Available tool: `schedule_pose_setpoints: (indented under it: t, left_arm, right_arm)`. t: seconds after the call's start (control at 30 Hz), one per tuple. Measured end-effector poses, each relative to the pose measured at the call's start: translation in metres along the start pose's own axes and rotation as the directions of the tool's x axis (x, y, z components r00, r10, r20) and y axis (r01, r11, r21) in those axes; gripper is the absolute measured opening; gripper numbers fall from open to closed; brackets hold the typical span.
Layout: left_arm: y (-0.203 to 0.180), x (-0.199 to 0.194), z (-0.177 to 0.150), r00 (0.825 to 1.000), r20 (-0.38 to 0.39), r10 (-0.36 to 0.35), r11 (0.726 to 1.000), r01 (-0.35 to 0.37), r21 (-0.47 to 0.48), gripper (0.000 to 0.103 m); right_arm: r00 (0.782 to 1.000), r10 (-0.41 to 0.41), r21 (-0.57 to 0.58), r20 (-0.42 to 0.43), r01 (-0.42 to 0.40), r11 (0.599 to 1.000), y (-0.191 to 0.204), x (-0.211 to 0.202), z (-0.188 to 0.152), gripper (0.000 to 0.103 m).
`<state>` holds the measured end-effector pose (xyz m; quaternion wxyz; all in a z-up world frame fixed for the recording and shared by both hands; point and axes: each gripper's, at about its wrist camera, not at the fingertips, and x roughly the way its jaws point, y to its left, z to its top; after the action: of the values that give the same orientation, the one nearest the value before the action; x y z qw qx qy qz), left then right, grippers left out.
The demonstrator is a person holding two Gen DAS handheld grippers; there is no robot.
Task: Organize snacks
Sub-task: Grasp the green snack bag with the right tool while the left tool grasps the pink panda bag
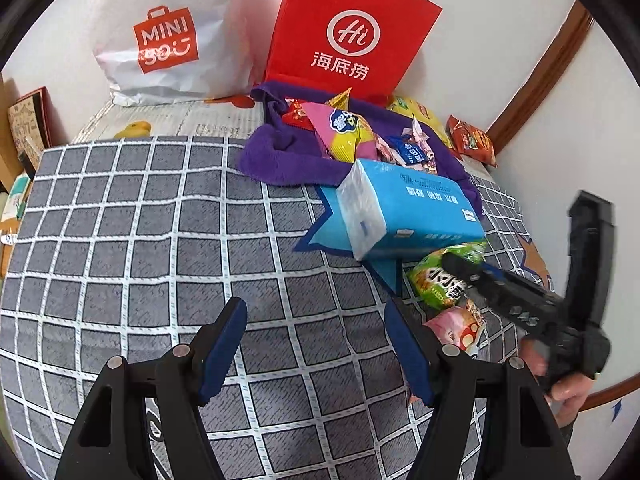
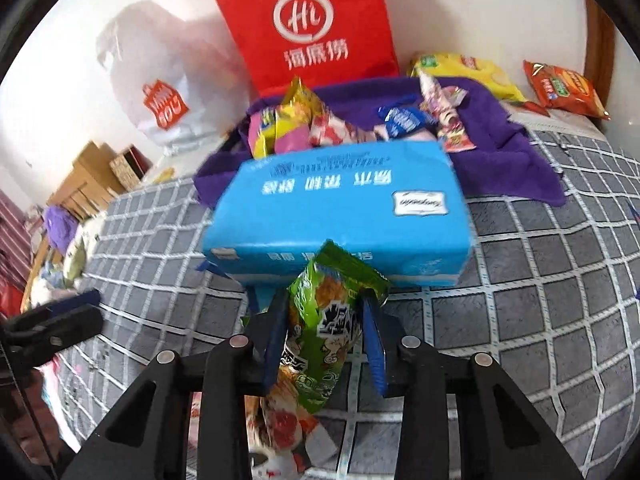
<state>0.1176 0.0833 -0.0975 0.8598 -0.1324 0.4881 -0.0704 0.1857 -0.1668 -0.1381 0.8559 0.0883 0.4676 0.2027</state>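
Bed (image 1: pixel 160 240) with grey checked cover carrying everything. Blue tissue pack (image 1: pixel 408 208) lying mid-bed as landmark. Purple towel (image 1: pixel 272 156) sitting just behind it, holding a heap of snack packets. Red paper bag (image 1: pixel 348 28) and white plastic bag (image 1: pixel 172 36) standing further behind, against the wall. Orange-red snack packet (image 1: pixel 472 140) lying behind-right. Pink packet (image 1: pixel 456 328) lying in front of the pack.

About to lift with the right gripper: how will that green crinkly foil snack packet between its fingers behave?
The green foil snack packet probably feels light and puffy, so it should lift easily. Its glossy film looks slippery and floppy; the free end by the blue tissue pack may droop or swing. The right gripper pinches its sides, so squeezing harder could crush the contents.
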Motion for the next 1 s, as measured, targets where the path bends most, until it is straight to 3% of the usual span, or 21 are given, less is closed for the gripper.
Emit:
schedule_pose_setpoints:
  t: [0.23,0.53,0.87,1.0]
  left_arm:
    - [-0.007,0.009,-0.013,1.0,-0.018,-0.02,1.0,0.02,0.005,0.069]
    - [-0.055,0.015,-0.024,0.992,-0.035,-0.118,0.986,0.122,0.118,0.069]
    - [-0.105,0.059,-0.027,0.994,-0.077,-0.071,0.966,0.088,0.241,0.076]
    - [-0.111,0.077,-0.03,0.994,-0.1,-0.045,0.962,0.071,0.264,0.076]
  right_arm:
    - [0.995,-0.023,-0.032,0.094,0.026,0.999,-0.006,-0.043,-0.007,0.032]
    - [0.978,-0.132,-0.013,0.164,0.136,0.991,-0.045,-0.086,-0.032,0.032]
    - [0.971,-0.185,-0.068,0.15,0.197,0.978,-0.068,-0.092,-0.068,0.032]
    - [0.977,-0.167,-0.079,0.132,0.178,0.981,-0.073,-0.084,-0.073,0.032]
